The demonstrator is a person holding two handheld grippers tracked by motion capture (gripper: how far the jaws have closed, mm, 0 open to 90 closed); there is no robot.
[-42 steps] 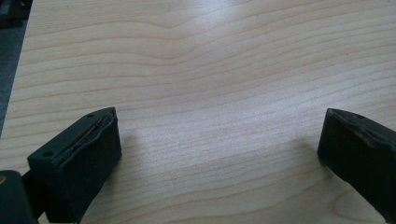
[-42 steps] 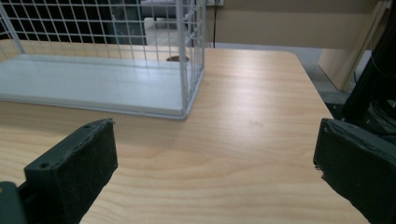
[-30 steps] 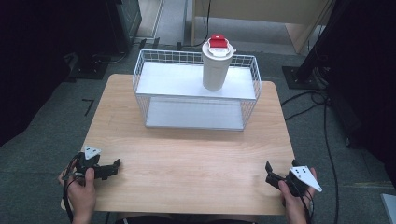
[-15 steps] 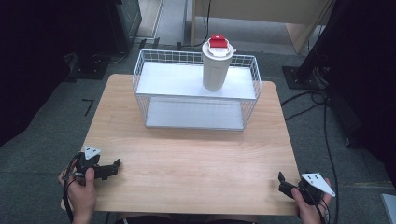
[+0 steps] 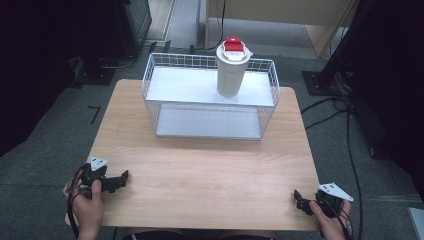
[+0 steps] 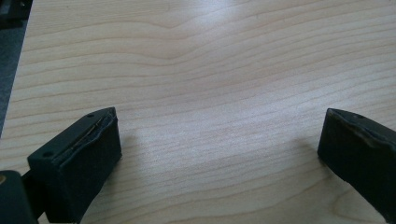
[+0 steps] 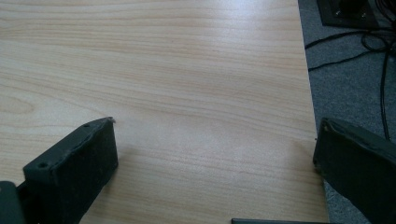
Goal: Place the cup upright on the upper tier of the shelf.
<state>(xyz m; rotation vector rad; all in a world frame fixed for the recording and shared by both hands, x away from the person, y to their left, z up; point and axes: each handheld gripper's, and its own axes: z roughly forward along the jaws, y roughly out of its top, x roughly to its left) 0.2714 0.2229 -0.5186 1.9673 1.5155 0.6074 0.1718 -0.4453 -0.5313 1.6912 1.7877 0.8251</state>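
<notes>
Right claw point(image 5: 300, 200) drawn back to table point(image 5: 210, 170) corner, jaws apart

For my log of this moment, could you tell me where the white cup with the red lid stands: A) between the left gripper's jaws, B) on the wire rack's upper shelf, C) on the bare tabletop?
B: the cup stands upright on the upper shelf of the wire rack, toward its right end.

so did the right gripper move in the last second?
Yes. In the high view the right gripper has slid back toward the person and outward, from inside the table's front right corner to its very edge. Its fingers stand open.
</notes>
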